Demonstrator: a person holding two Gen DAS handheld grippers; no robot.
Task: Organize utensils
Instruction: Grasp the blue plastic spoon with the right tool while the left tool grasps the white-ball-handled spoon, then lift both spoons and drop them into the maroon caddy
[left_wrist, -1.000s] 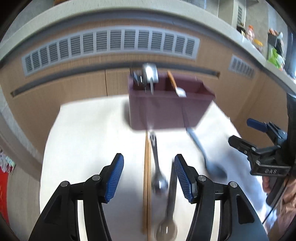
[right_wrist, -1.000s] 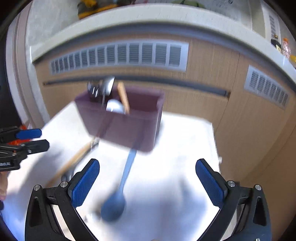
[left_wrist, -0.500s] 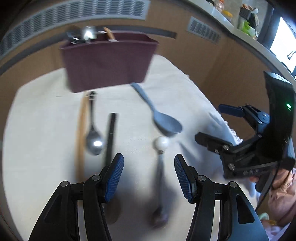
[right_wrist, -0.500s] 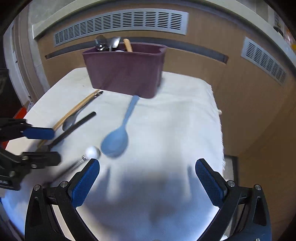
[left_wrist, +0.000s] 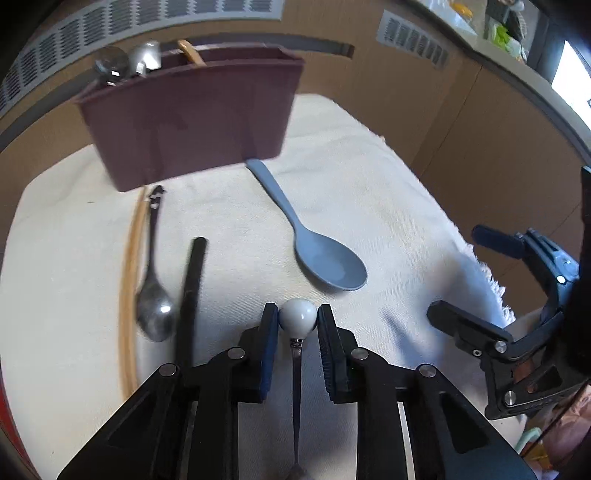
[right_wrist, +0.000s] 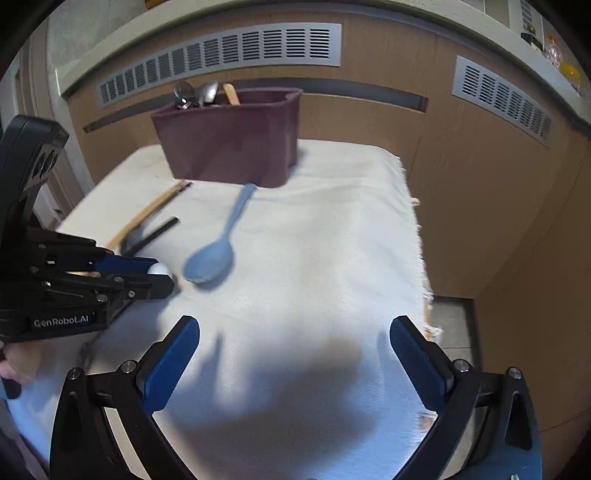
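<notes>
My left gripper (left_wrist: 297, 320) is shut on the white ball end (left_wrist: 297, 316) of a thin metal utensil whose shaft (left_wrist: 296, 391) runs back between the fingers; the gripper also shows in the right wrist view (right_wrist: 159, 275). A blue spoon (left_wrist: 325, 260) lies just ahead, also seen in the right wrist view (right_wrist: 212, 256). A metal spoon (left_wrist: 153, 306), a black stick (left_wrist: 190, 291) and wooden chopsticks (left_wrist: 129, 291) lie to the left. A maroon bin (left_wrist: 192, 118) at the back holds spoons. My right gripper (right_wrist: 295, 360) is open and empty above the cloth.
A cream cloth (right_wrist: 325, 229) covers the small table, with its fringed edge (right_wrist: 417, 236) on the right. Wooden cabinet panels with vents (right_wrist: 221, 48) stand close behind the bin. The right gripper (left_wrist: 509, 295) shows at the right of the left wrist view.
My left gripper has moved right from over the metal spoon to the white-ball utensil and closed on its ball end. The right gripper has stayed open.
</notes>
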